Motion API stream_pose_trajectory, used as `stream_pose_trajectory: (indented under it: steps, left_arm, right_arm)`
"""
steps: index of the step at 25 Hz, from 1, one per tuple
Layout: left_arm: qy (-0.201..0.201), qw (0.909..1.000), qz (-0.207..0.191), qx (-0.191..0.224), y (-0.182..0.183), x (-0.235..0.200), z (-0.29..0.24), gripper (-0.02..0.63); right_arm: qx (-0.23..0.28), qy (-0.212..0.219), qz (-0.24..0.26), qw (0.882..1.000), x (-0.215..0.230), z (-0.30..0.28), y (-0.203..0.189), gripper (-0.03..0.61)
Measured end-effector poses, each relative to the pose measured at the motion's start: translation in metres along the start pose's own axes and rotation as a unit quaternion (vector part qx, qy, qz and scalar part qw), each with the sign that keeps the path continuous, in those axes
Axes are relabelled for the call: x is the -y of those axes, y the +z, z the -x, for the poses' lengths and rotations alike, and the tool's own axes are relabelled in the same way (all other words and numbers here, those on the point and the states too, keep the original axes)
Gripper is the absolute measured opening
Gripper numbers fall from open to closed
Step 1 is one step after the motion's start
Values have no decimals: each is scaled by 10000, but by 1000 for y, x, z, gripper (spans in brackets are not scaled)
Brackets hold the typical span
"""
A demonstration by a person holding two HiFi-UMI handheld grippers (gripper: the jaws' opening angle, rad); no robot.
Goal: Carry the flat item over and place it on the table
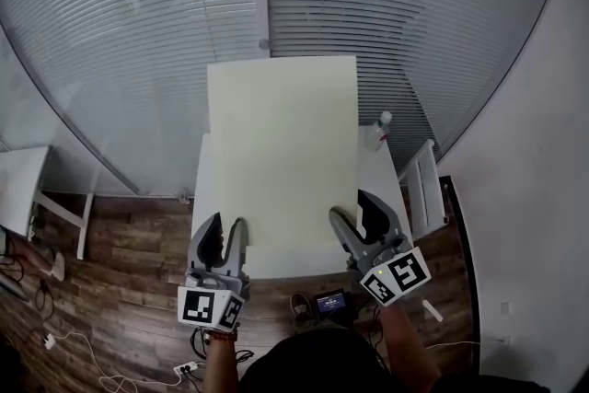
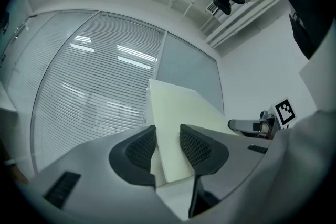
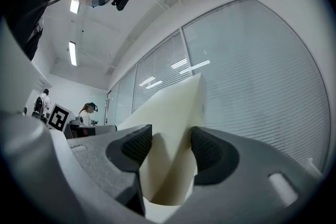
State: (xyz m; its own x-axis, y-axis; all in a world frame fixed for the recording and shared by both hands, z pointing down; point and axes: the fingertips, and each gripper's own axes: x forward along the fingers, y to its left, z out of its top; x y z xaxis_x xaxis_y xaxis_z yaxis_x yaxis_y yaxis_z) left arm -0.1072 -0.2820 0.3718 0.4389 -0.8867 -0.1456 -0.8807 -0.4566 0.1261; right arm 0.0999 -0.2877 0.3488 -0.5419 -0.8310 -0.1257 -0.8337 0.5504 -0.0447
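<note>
Head view: the board [image 1: 281, 152] is held over the table [image 1: 276, 264], its near corners in the left gripper [image 1: 225, 239] and right gripper [image 1: 359, 216]. A bottle [image 1: 378, 132] close by its right edge could get knocked on lowering.

Left gripper view: jaws pinch the board's corner.

Right gripper view: jaws likewise clamped on the board. Corner holds may slip.

Left gripper [image 1: 223, 235] — being held low at the person's left, jaws pointing forward and pressing on the near edge of the board [image 1: 281, 152]. Right gripper [image 1: 357, 218] — sitting level with it, angling slightly inward, jaws likewise clamping that edge. Left forearm [image 1: 219, 365] and right forearm [image 1: 407, 347] are reaching forward, well apart.
</note>
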Motion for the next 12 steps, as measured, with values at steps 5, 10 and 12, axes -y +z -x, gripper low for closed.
stream_pose_trajectory:
  steps: [5, 10, 12]
  left_arm:
    - [37, 10000, -33, -18, -4, -8, -24, 140]
    - [96, 9999, -26, -98, -14, -12, -36, 140]
    - [113, 9999, -5, -128, -19, -12, -41, 140]
  right_arm:
    - [13, 18, -53, 10000, 18, -19, -4, 230]
    - [-60, 51, -111, 9999, 30, -29, -14, 230]
    - [-90, 56, -141, 9998, 37, -32, -19, 232]
